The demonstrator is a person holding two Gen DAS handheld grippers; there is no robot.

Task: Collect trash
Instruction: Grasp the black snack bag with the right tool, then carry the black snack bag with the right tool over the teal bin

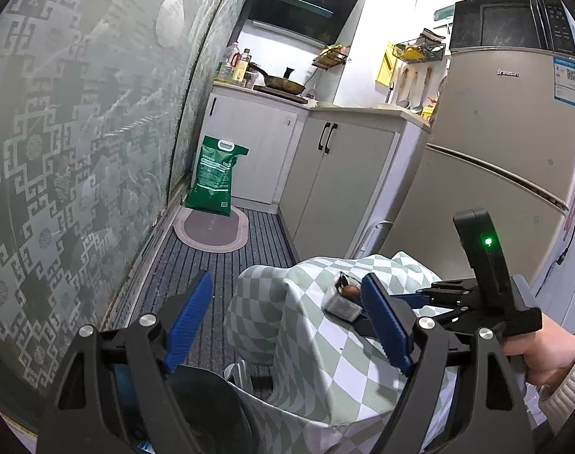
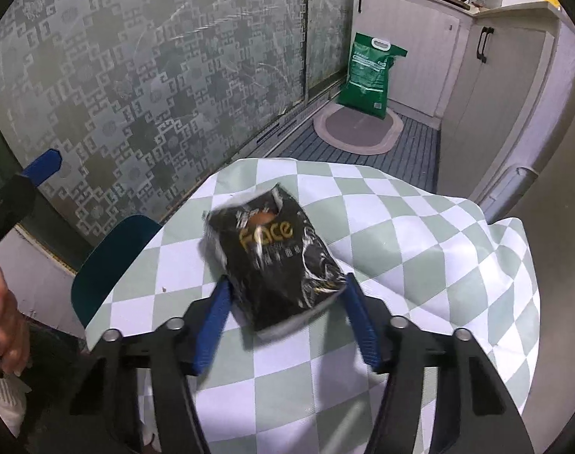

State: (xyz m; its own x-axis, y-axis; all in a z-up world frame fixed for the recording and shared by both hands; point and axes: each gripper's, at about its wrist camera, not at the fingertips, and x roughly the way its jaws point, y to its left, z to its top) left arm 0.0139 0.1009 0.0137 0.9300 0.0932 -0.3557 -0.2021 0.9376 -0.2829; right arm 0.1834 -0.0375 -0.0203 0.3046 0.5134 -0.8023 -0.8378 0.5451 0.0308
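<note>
Jaws, right gripper (image 2: 285,321): spread partway, the near end of the black wrapper (image 2: 274,255) bracketed between them; pad contact cannot be told.
Jaws, left gripper (image 1: 287,325): held wide apart, nothing grasped.
Wrapper: laid on the checked cloth of the bench (image 2: 419,249), ahead of the right jaws.
Handling: judged light, crinkly and slippery; best pinched across its near end.

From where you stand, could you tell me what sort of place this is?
It looks like a small home kitchen: a range hood hangs above a frying pan on the counter, and a fridge carries a microwave on top. A checked-cloth table stands in front.
</note>
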